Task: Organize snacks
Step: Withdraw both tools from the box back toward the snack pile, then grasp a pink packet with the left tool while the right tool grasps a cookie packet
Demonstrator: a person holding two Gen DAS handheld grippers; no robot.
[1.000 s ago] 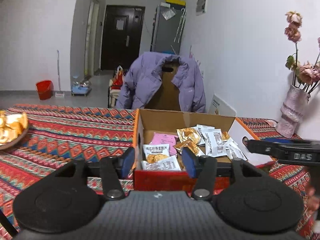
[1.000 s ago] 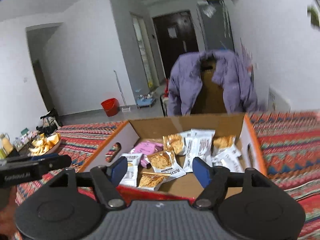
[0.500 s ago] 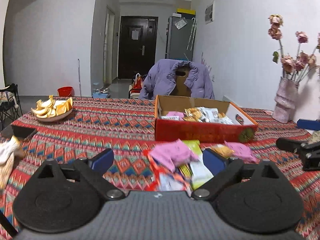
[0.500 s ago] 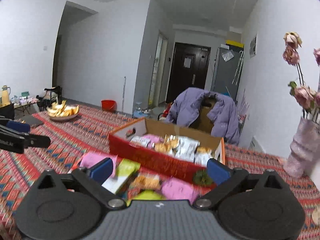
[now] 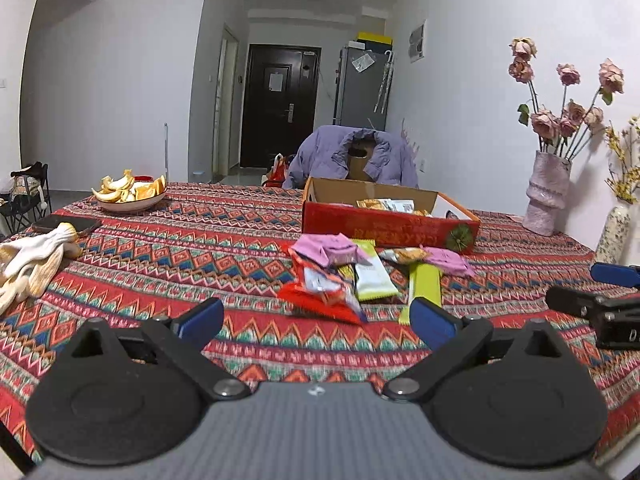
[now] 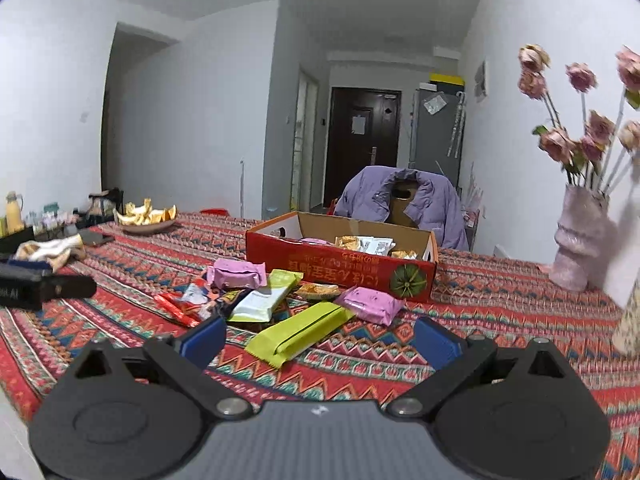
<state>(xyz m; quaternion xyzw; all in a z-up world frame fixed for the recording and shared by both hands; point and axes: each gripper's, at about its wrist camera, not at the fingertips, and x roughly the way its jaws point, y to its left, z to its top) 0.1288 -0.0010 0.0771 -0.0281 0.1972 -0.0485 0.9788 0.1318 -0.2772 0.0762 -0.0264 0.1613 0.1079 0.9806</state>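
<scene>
Snacks (image 5: 352, 272) lie loose on the patterned cloth (image 5: 200, 240), in a heap just in front of the red box (image 5: 384, 230), which holds more packets. Left gripper (image 5: 316, 318) and right gripper (image 6: 320, 338) both sit short of the heap, jaws spread wide after just opening, nothing between them. A green bar (image 6: 298, 330) lies nearest the right gripper.

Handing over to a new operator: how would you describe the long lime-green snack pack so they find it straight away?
Start at the red cardboard box on the patterned tablecloth, then look at the loose snack pile in front of it. The lime-green pack lies flat at the pile's near edge, closest to the right gripper. It is the longest wrapper and plain green, unlike the pink packets beside it.
</scene>
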